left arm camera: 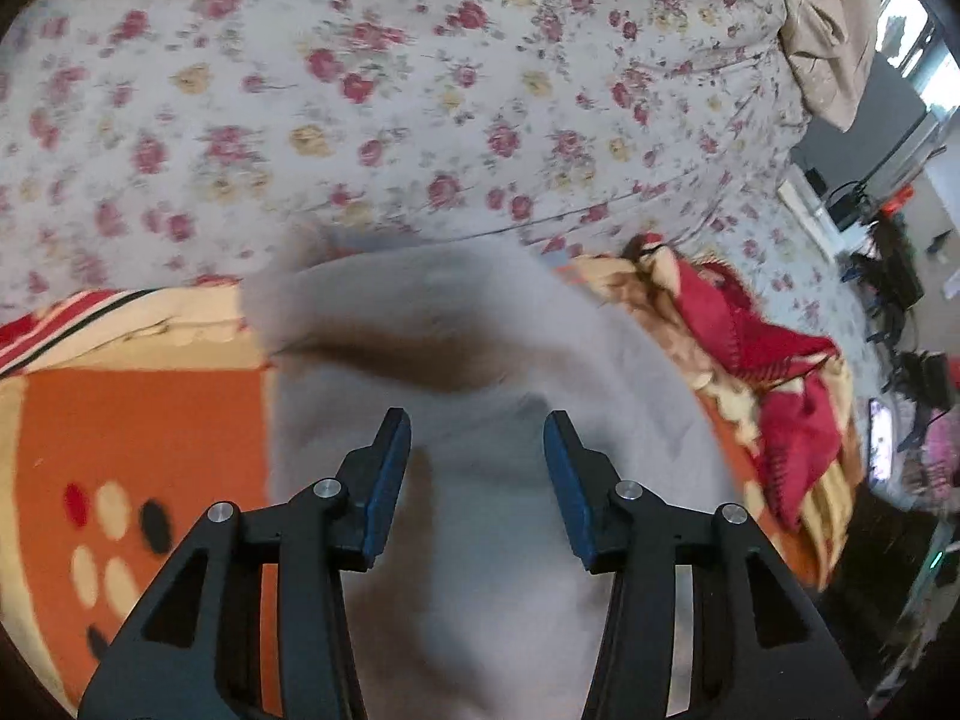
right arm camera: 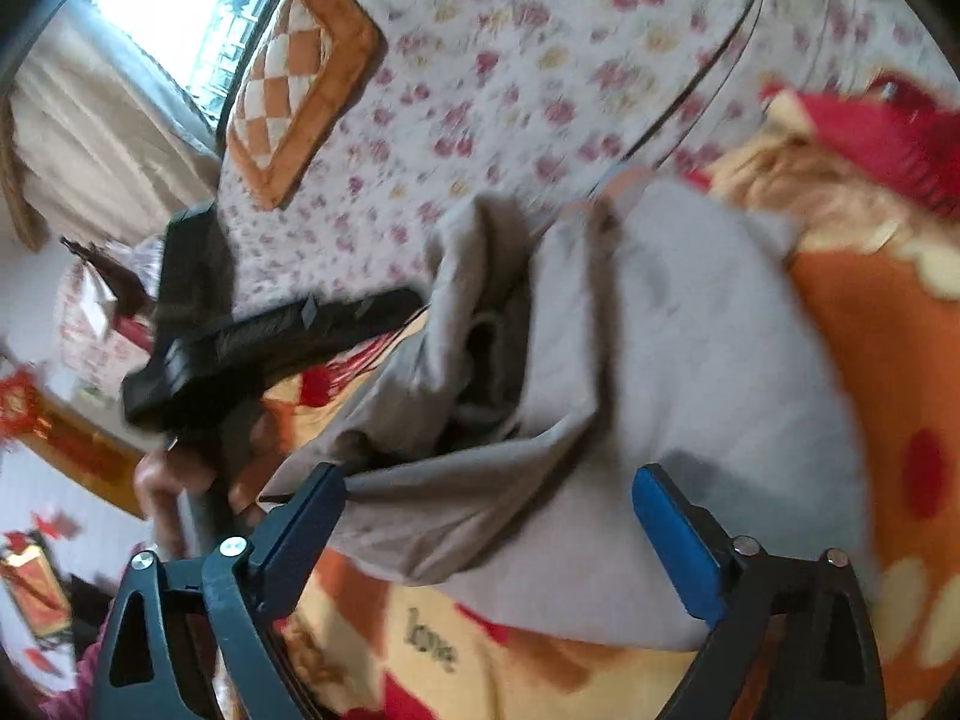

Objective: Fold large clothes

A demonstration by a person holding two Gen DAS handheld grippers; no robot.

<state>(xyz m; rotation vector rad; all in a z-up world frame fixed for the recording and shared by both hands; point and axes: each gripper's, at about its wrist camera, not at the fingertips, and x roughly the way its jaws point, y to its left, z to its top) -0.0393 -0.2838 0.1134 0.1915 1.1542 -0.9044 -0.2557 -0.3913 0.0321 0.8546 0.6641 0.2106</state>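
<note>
A grey garment (left arm camera: 480, 330) lies bunched on an orange patterned blanket (left arm camera: 150, 408). In the left wrist view my left gripper (left arm camera: 478, 441) hovers over the garment, its blue pads (left arm camera: 384, 480) apart and nothing between them. In the right wrist view the same grey garment (right arm camera: 690, 360) shows a folded, rumpled edge. My right gripper (right arm camera: 489, 480) stands wide open over that edge; the cloth lies between its fingers and neither pad presses on it. The left gripper's black body (right arm camera: 270, 336) and the hand (right arm camera: 180, 474) holding it are at the left, by the garment's far fold.
A floral sheet (left arm camera: 420, 90) covers the bed beyond the blanket. A red fringed stretch of blanket (left arm camera: 750, 330) lies crumpled at the right. An orange chequered pillow (right arm camera: 294, 78) rests on the sheet. A beige cloth (left arm camera: 822, 48) and room clutter (left arm camera: 888, 276) sit past the bed's edge.
</note>
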